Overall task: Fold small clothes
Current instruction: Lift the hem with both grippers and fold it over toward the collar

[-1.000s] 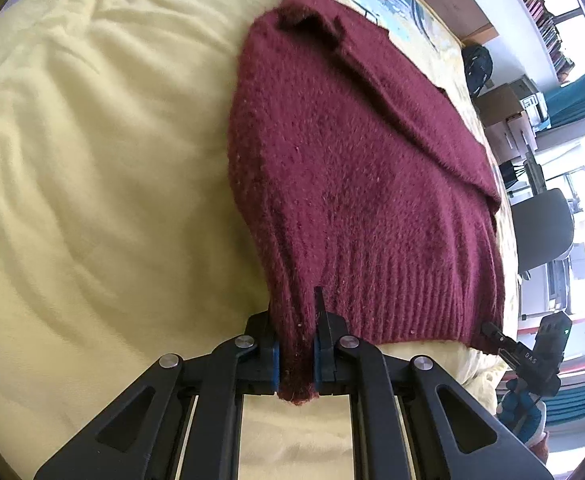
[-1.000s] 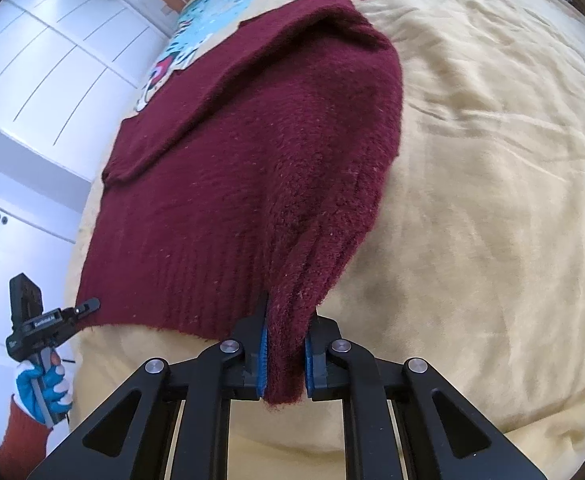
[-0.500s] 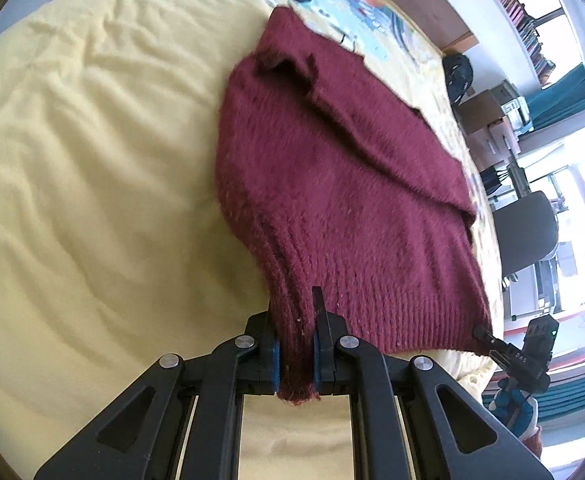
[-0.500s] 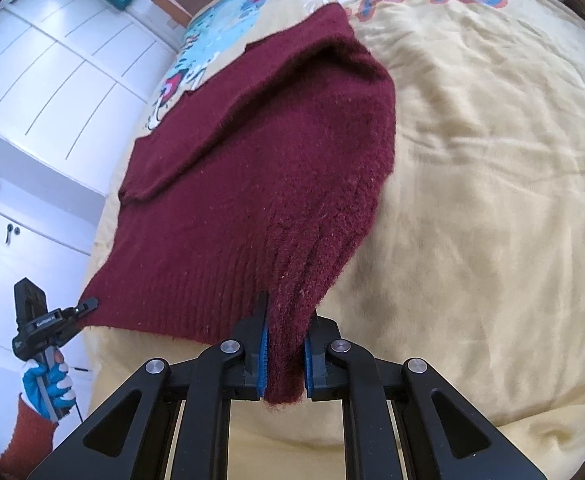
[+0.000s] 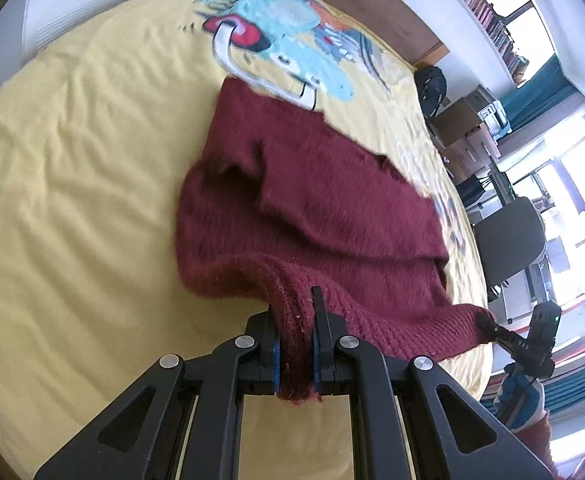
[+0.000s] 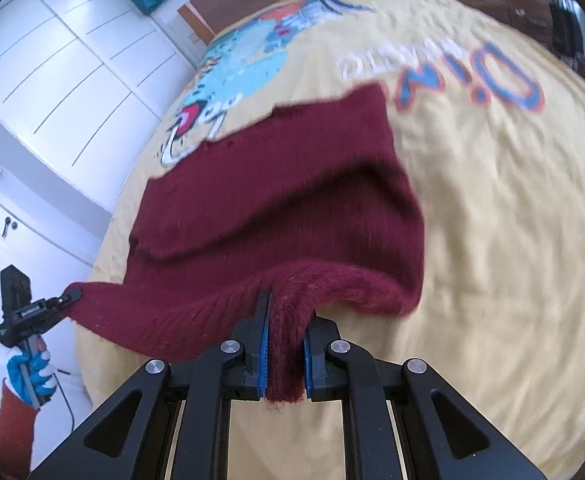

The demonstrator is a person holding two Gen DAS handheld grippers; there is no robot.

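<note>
I have both tongs, left (image 5: 295, 344) and right (image 6: 284, 354), pinching the sweater's (image 5: 312, 200) ribbed hem, raised off the bed (image 5: 72, 200). If one corner slips or I lift unevenly, the fold could land skewed.

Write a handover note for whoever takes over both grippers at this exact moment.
Left gripper: shut on one hem corner of the maroon sweater.
Right gripper: shut on the other hem corner.
Sweater: hem lifted off the yellow bedspread, upper body resting flat, one sleeve folded across.
Done: both hem corners gripped and raised.
Left: carry the hem toward the collar, lay it down, release.
</note>
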